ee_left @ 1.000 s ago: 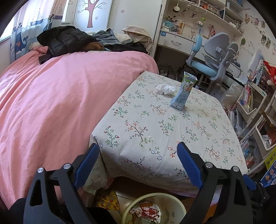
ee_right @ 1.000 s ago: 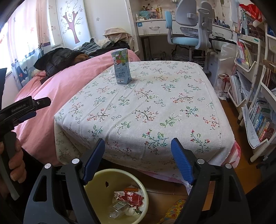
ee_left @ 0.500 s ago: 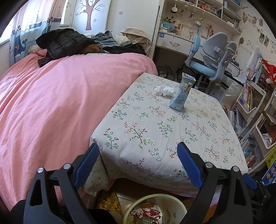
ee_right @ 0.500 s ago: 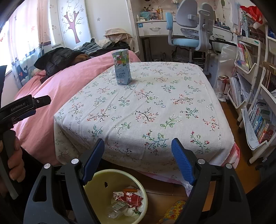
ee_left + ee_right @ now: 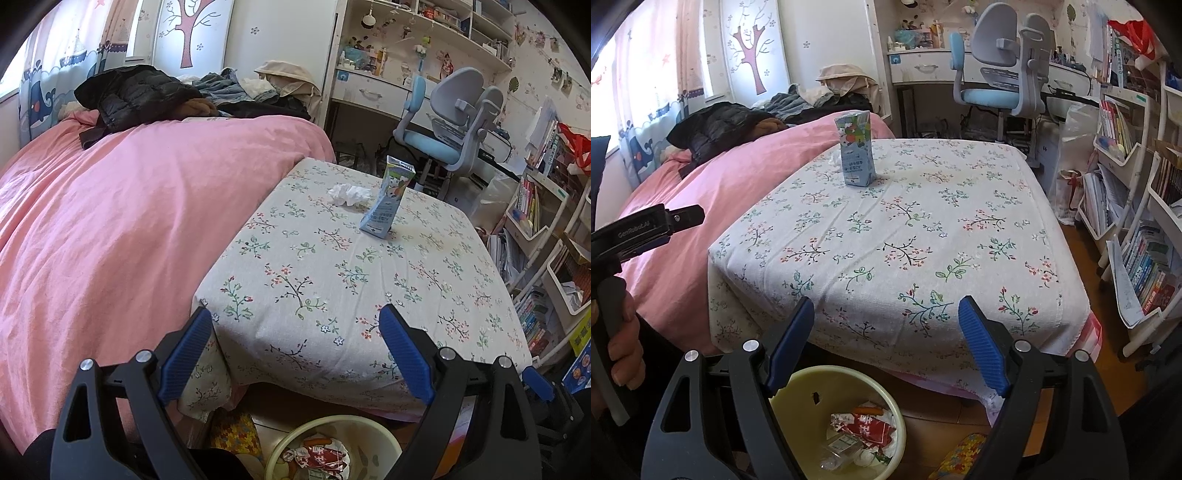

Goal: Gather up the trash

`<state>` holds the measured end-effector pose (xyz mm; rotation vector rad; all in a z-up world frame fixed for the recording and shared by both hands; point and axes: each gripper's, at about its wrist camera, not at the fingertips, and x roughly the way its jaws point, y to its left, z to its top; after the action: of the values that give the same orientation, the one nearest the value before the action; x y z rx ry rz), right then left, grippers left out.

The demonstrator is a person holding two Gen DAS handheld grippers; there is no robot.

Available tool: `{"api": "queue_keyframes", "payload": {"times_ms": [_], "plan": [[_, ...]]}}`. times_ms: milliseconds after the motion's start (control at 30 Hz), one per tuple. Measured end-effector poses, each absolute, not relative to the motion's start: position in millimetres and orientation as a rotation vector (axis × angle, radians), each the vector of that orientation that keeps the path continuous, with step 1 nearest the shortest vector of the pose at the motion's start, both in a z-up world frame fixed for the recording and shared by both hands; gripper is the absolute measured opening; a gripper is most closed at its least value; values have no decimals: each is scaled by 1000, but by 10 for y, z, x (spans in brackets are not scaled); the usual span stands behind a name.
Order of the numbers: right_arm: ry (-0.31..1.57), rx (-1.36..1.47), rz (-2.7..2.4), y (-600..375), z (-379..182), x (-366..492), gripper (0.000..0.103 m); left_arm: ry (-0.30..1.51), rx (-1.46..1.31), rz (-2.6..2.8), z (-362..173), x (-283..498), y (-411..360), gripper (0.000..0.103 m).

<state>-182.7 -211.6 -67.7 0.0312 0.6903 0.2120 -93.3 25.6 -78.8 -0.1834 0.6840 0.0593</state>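
A blue drink carton (image 5: 388, 201) stands upright on the floral-clothed table (image 5: 351, 280), with a crumpled white tissue (image 5: 349, 194) just left of it. The carton (image 5: 855, 149) also shows in the right wrist view, where it hides most of the tissue. A pale yellow trash bin (image 5: 846, 424) with wrappers in it stands on the floor at the table's near edge; it also shows in the left wrist view (image 5: 332, 450). My left gripper (image 5: 295, 325) and right gripper (image 5: 886, 314) are both open and empty, near the table's front edge above the bin.
A pink-covered bed (image 5: 110, 221) with piled clothes lies left of the table. A blue desk chair (image 5: 997, 85) and desk stand behind. White bookshelves (image 5: 1137, 221) line the right side. A colourful flat object (image 5: 960, 454) lies on the floor beside the bin.
Both grippers have shifted slightly, and the left view has tilted a little. The carton, tissue and bin have not moved. Both grippers stay open.
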Motion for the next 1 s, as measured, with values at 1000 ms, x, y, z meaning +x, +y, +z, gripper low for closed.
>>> {"api": "queue_keyframes", "payload": {"times_ms": [1000], "plan": [[662,-5,235,-2014,-664,-1874,77,676,-138,52,-773,-973,162,88]]}}
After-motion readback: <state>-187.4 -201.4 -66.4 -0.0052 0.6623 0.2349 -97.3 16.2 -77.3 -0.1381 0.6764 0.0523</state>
